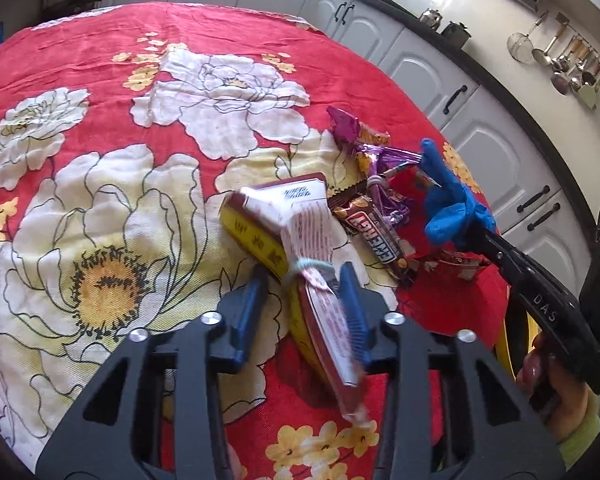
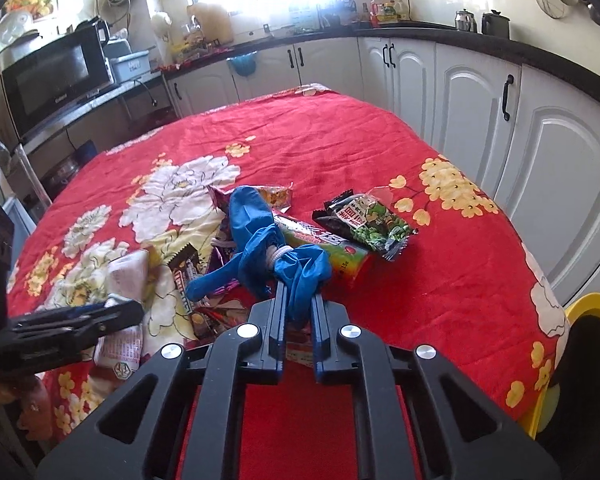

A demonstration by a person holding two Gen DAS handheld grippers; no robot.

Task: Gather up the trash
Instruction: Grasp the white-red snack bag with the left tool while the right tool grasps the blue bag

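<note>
Glove [image 2: 256, 236] clenched in R tongs [image 2: 299, 300]; tied packet [image 1: 300, 248] betw. L tongs [image 1: 300, 292], grip unclear.

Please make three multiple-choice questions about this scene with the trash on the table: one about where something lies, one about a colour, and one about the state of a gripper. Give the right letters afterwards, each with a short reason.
1. Where does the green snack packet lie?
A. on the red floral tablecloth
B. on the kitchen counter
C. inside the microwave

2. What colour is the glove tied with a rubber band?
A. yellow
B. blue
C. white

3. What is the state of the right gripper?
A. wide open over bare cloth
B. closed on the glove
C. closed on a spoon

Answers:
1 A, the packet rests on the cloth, to the right of the wrapper pile.
2 B, it is plainly blue in both views.
3 B, the glove's bunched end is pinched between the right gripper's fingers.
</note>
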